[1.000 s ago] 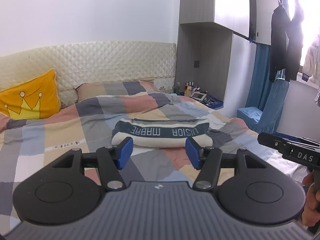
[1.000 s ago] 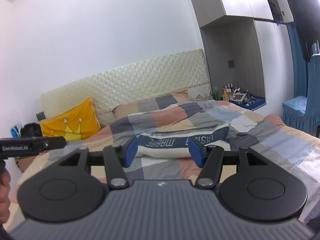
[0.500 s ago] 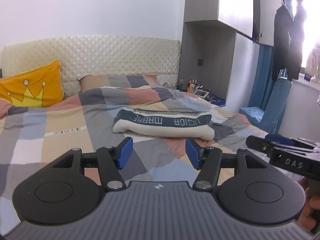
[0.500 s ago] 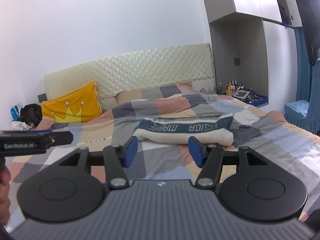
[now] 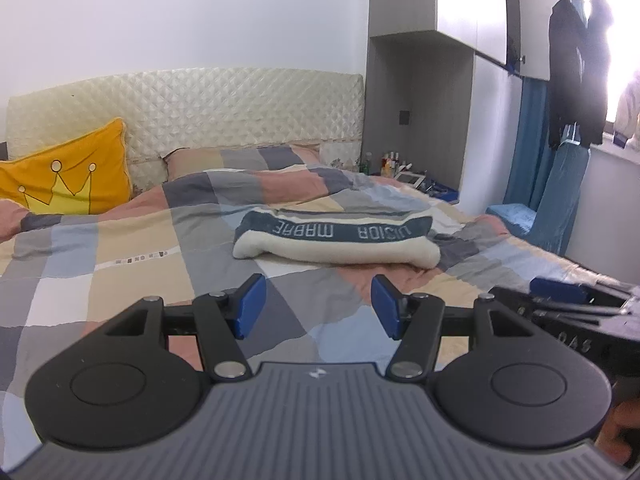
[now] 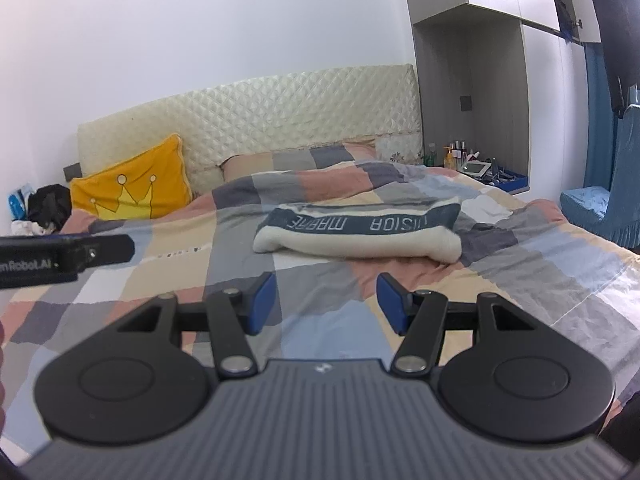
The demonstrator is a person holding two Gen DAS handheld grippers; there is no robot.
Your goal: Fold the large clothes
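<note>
We see a bed point(image 5: 120, 248) with a checked quilt filling most of both views, its quilted cream headboard point(image 5: 200, 108) across the upper middle. A grey wardrobe point(image 5: 420, 92) rises at the upper right, with dark clothes point(image 5: 576, 72) hanging by the bright window. In the centre of the frame lies the folded garment point(image 5: 336, 240), cream with a dark blue band of white letters, resting flat on the quilt. A yellow crown cushion point(image 5: 68, 184) leans at the left. Low in the left wrist view our left gripper point(image 5: 318, 306) stands with blue pads apart, nothing between them. The right gripper point(image 6: 326, 302) likewise gapes empty, short of the garment. Small bottles point(image 6: 456, 154) sit in the wardrobe's niche.
</note>
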